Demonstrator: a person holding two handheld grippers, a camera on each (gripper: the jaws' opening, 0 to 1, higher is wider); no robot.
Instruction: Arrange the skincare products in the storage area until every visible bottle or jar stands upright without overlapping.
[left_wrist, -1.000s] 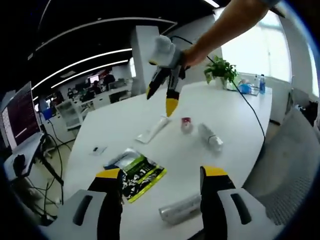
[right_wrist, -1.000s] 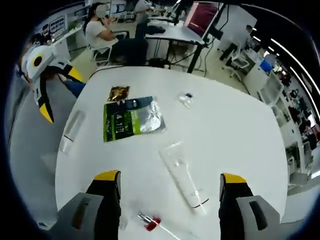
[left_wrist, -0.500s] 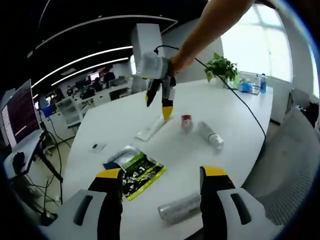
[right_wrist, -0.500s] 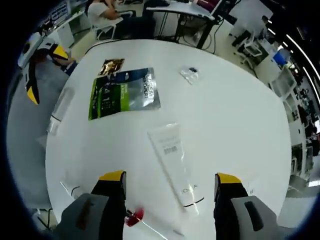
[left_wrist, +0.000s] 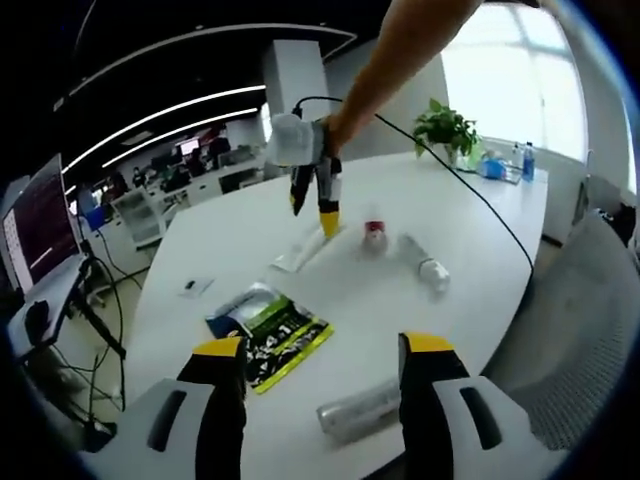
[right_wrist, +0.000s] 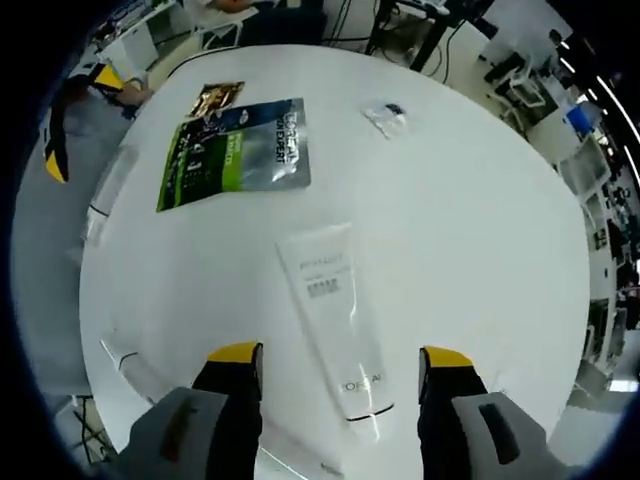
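A white tube (right_wrist: 331, 310) lies flat on the white round table (right_wrist: 470, 240), and my right gripper (right_wrist: 341, 356) hangs open just above it, jaws either side of its capped end. From the left gripper view the same tube (left_wrist: 304, 250) lies under the right gripper (left_wrist: 312, 210), held by a person's arm. A small red-capped jar (left_wrist: 373, 232) and a white bottle (left_wrist: 423, 264) on its side lie to the tube's right. My left gripper (left_wrist: 322, 348) is open near the table edge, over a silvery bottle (left_wrist: 357, 411) lying flat.
A green-and-silver sachet (right_wrist: 236, 148) lies flat beside a small gold sachet (right_wrist: 215, 97) and a tiny packet (right_wrist: 388, 116). A potted plant (left_wrist: 445, 131) and water bottles (left_wrist: 521, 166) stand at the table's far end. Office desks and a grey chair (left_wrist: 590, 330) surround the table.
The right gripper has come down and forward over the white tube, which now sits between its jaws in its view. The left gripper has hardly moved.
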